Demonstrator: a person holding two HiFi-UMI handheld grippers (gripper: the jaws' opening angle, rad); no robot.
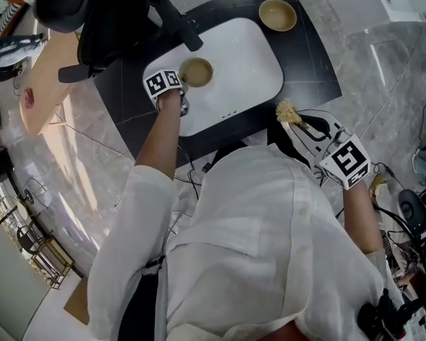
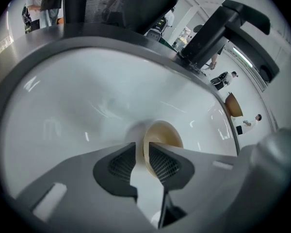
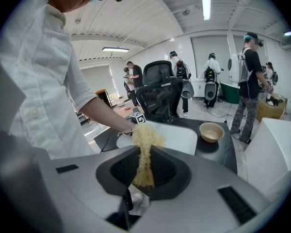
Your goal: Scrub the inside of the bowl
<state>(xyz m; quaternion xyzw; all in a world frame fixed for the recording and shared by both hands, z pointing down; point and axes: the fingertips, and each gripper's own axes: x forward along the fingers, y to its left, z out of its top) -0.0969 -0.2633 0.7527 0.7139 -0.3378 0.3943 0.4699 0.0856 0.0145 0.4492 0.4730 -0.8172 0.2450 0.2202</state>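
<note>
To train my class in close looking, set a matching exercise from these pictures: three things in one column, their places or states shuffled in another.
1. bowl in the white basin
2. second bowl
3. yellow scrubber

A. clamped in the right gripper
B. rim pinched by the left gripper
C. standing free on the black counter

Pairs: 1-B, 2-C, 3-A.

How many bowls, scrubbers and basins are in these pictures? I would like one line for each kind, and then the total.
Bowls: 2, the held bowl and the free bowl
Scrubbers: 1, the fibre scrubber
Basins: 1, the white basin
Total: 4
</note>
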